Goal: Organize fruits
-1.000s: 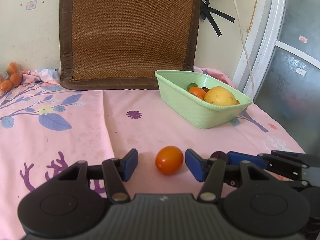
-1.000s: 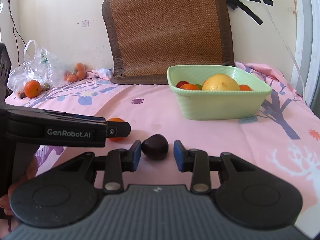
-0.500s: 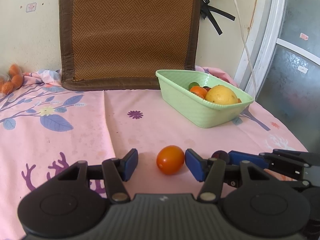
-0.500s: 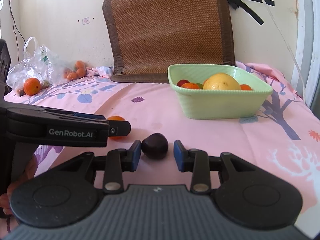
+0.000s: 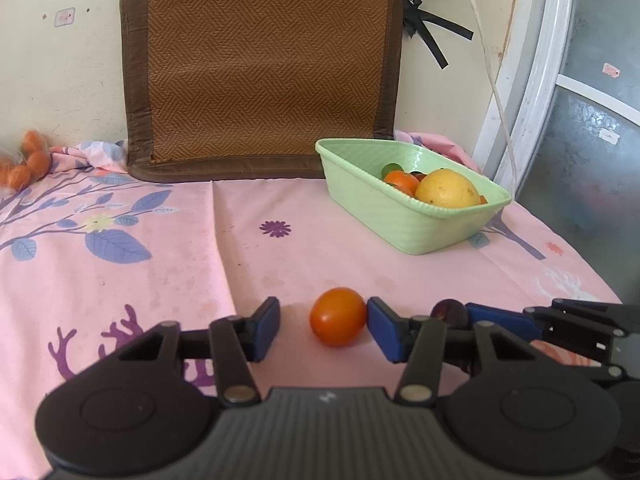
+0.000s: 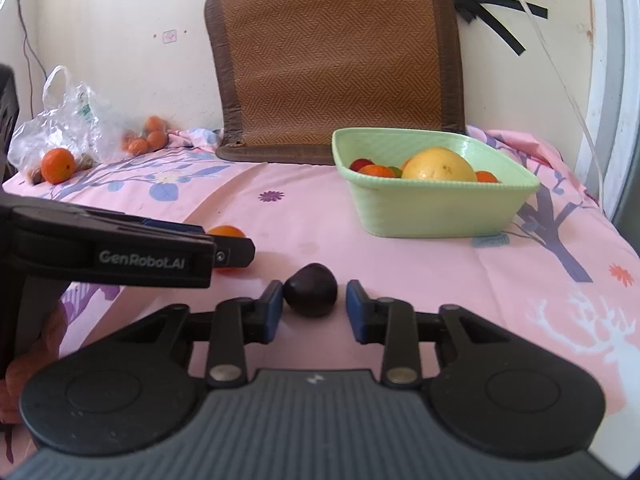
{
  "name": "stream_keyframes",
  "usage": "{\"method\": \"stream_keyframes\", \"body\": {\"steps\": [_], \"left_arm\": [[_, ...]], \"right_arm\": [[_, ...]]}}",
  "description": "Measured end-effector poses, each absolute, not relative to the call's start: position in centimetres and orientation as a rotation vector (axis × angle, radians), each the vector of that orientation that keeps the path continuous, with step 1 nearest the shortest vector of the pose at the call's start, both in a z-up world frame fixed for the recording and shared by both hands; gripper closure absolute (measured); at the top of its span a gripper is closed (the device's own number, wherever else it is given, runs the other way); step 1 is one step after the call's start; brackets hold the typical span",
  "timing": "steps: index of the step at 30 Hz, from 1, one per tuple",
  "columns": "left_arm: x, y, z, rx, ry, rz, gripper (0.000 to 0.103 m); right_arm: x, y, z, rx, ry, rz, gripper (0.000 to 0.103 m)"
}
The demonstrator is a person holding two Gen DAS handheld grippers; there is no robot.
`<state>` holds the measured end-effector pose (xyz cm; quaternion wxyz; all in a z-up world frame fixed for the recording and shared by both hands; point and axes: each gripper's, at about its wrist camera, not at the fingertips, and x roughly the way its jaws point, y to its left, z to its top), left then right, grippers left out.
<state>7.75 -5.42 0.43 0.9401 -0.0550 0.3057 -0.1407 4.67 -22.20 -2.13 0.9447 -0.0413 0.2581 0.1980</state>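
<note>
A small orange fruit lies on the pink cloth between the blue pads of my left gripper. The right pad touches it and a gap shows at the left pad; the jaws are closing. In the right wrist view, a dark purple fruit sits between the pads of my right gripper. Its left pad touches the fruit and a thin gap remains at the right; these jaws are closing too. The green basket stands further back on the right, holding a large yellow fruit and smaller ones.
A brown woven mat leans on the wall behind the basket. A plastic bag and loose oranges lie at the far left. A white cord hangs beside the window frame. The table edge curves off to the right.
The left jaws have narrowed slightly around the orange fruit. The right jaws look the same around the dark fruit. Neither hand has shifted.
</note>
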Motion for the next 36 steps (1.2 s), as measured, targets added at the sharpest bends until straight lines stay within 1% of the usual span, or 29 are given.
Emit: {"method": "stream_keyframes", "body": {"steps": [1, 8, 12, 15, 19, 23, 27, 28, 29, 30, 31, 33, 36], "left_arm": [[7.7, -5.4, 0.4, -0.113, 0.625, -0.305, 0.073], [7.7, -5.6, 0.7, -0.112, 0.631, -0.339, 0.073], [8.8, -5.8, 2.7, -0.149, 0.608, -0.391, 0.073], [10.9, -7.2, 5.0, -0.144, 0.574, -0.415, 0.073], [14.9, -9.9, 6.6, -0.14, 0.591, -0.434, 0.073], [18.9, -11.6, 6.2, -0.183, 0.632, -0.427, 0.073], [21.8, -12.5, 4.9, -0.226, 0.679, -0.434, 0.072], [22.1, -12.8, 4.6, -0.232, 0.687, -0.435, 0.072], [22.3, -13.1, 4.2, -0.233, 0.694, -0.431, 0.072], [22.4, -13.3, 3.9, -0.232, 0.701, -0.422, 0.071], [22.5, -13.5, 3.7, -0.232, 0.709, -0.413, 0.068], [22.1, -13.4, 3.7, -0.233, 0.713, -0.384, 0.056], [20.9, -12.6, 4.4, -0.232, 0.701, -0.341, 0.049]], "right_arm": [[4.6, -22.2, -2.1, -0.086, 0.523, 0.406, 0.072], [4.2, -23.1, -1.9, -0.027, 0.482, 0.396, 0.072], [4.4, -24.3, -0.6, 0.003, 0.447, 0.378, 0.072], [5.5, -25.6, 1.6, 0.016, 0.364, 0.331, 0.072], [8.7, -26.9, 3.3, 0.013, 0.292, 0.252, 0.072], [13.0, -28.2, 2.2, 0.051, 0.352, 0.201, 0.072], [14.1, -29.1, 1.5, 0.108, 0.355, 0.217, 0.07], [14.1, -29.1, 1.5, 0.112, 0.347, 0.23, 0.065], [14.1, -29.1, 1.4, 0.113, 0.341, 0.234, 0.05], [14.0, -29.1, 1.3, 0.107, 0.334, 0.226, 0.046], [13.9, -29.0, 1.3, 0.098, 0.324, 0.216, 0.046], [13.5, -29.1, 1.5, 0.087, 0.302, 0.216, 0.046], [12.9, -29.6, 1.8, 0.098, 0.281, 0.213, 0.046]]}}
